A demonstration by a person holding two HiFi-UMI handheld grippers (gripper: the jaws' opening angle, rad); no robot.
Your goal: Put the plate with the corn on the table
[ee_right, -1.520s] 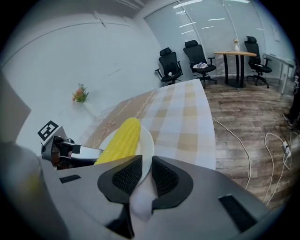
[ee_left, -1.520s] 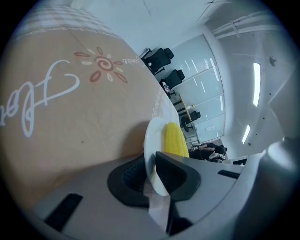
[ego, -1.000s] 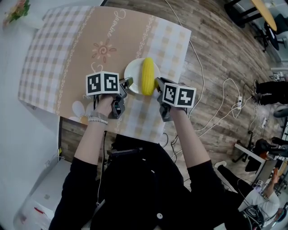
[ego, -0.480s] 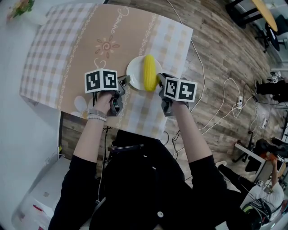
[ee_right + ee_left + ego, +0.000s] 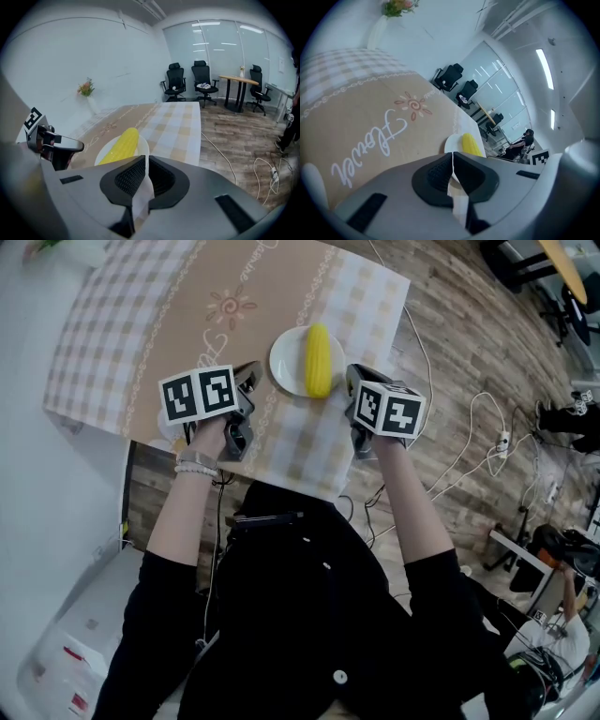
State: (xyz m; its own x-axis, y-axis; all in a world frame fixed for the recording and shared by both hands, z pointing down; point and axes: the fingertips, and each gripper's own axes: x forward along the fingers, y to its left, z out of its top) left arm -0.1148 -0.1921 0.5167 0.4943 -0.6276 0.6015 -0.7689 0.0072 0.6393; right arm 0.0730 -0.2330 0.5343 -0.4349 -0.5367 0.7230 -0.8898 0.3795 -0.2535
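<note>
The setting-down step is looking finished, by my reading: the plate (image 5: 283, 358) is resting flat on the surface (image 5: 187, 324), close to its right edge and not far from the near right corner, and the corn (image 5: 319, 360) is lying lengthwise across the plate's right half. The left claw (image 5: 250, 373) is hovering just beside the plate's left rim and the right claw (image 5: 355, 378) just beside its right rim, neither one touching it. Each claw's own view is showing its jaws drawn together with nothing between them, only checked cloth and the plate beyond. Compared with half a second ago, when both claws were pressing up against opposite sides of the plate, they are now standing clear of it, and the plate is sitting on its own. What is remaining seems to be little more than pulling both claws back toward the near edge, taking care not to be nudging the rim or rolling the corn off on the way out.
</note>
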